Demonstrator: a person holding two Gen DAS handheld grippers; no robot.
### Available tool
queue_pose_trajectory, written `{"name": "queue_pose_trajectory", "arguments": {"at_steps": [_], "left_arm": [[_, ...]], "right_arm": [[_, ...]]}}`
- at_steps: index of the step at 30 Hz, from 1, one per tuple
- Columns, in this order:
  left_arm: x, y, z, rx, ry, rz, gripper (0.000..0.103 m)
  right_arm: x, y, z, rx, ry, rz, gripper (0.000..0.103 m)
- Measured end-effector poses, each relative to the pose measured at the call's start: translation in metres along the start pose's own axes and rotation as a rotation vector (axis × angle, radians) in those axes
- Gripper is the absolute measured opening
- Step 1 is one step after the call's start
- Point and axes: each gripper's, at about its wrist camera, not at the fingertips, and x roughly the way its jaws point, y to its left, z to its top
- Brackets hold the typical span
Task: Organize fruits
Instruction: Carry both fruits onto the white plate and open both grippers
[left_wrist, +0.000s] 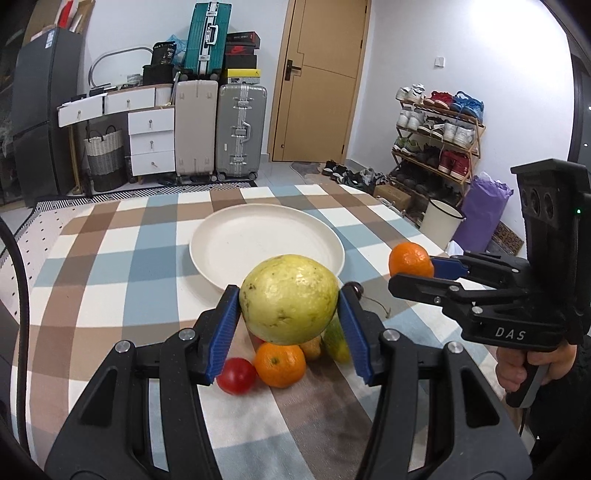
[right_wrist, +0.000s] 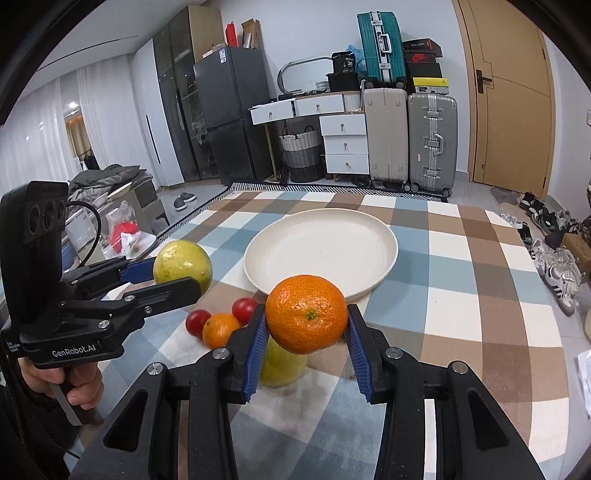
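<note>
Checked brown, blue and white cloth covers the tabletop (left_wrist: 110, 258), where a round cream plate (left_wrist: 266, 243) sits bare. Left tool (left_wrist: 288, 306) clamps a yellow-green guava (left_wrist: 288, 302); right tool (right_wrist: 306, 325) clamps an orange mandarin (right_wrist: 306, 314), both raised above the remaining fruit pile (left_wrist: 277, 363).

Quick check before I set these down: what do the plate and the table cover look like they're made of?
Plate: matte cream, faintly speckled, with a thick rolled rim; likely plastic or fibre composite, possibly ceramic. Table cover: soft woven checked fabric, no shine, slightly fuzzy.
</note>
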Motion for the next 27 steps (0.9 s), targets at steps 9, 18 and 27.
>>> {"name": "queue_pose_trajectory", "arguments": {"at_steps": [9, 18, 27], "left_arm": [[0.022, 0.015, 0.02, -0.012, -0.029, 0.04, 0.051], [0.058, 0.029, 0.03, -0.022, -0.013, 0.06, 0.051], [0.089, 0.034, 0.031, -0.027, 0.011, 0.076, 0.051]], "right_arm": [[0.015, -0.004, 0.019, 0.031, -0.027, -0.001, 0.042], [0.038, -0.012, 0.035, 0.067, -0.036, -0.009, 0.042], [0.071, -0.023, 0.041, 0.074, 0.007, -0.018, 0.042]]}}
